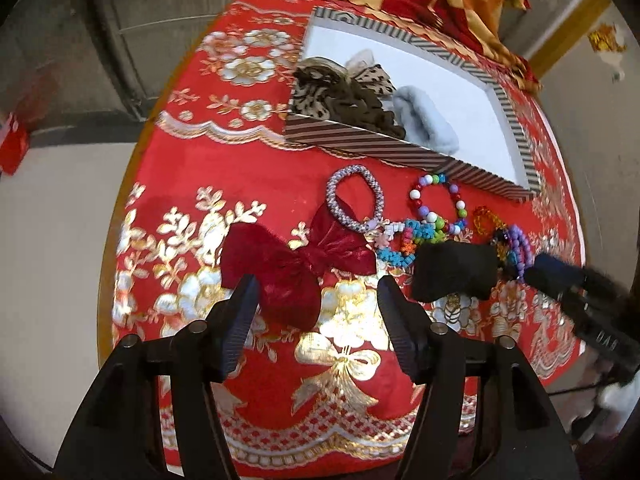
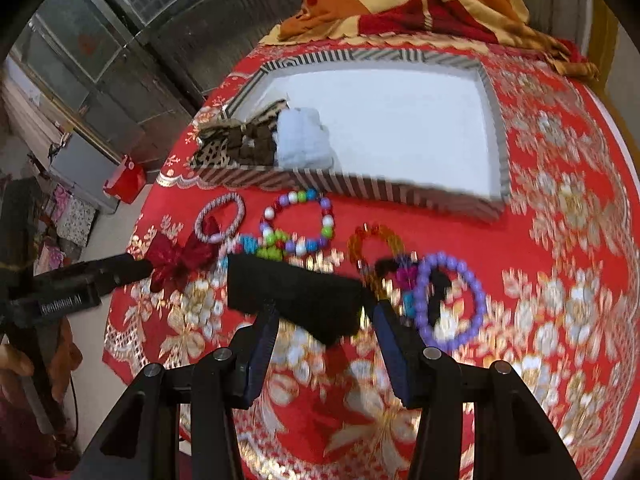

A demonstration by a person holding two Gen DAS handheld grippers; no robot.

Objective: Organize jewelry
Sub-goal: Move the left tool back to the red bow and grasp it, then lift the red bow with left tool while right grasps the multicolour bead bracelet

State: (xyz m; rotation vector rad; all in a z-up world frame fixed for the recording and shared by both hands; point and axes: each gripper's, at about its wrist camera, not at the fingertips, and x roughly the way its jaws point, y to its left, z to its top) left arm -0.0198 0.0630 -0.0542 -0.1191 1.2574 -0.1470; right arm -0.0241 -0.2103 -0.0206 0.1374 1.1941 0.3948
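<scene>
Red gold-patterned cloth is covering the surface [image 1: 260, 208] to its rounded edges; left tongs [image 1: 316, 292] are gaping empty above the velvet bow [image 1: 296, 268], right tongs [image 2: 324, 312] partly open around the black bow [image 2: 296, 296], whether gripping I cannot tell.

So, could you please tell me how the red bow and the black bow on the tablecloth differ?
The red bow is shiny velvet with a knotted middle; the black bow is matte and plain. The red bow lies ahead of the open left gripper, the black bow ahead of the right gripper. Both lie outside the striped box.
</scene>
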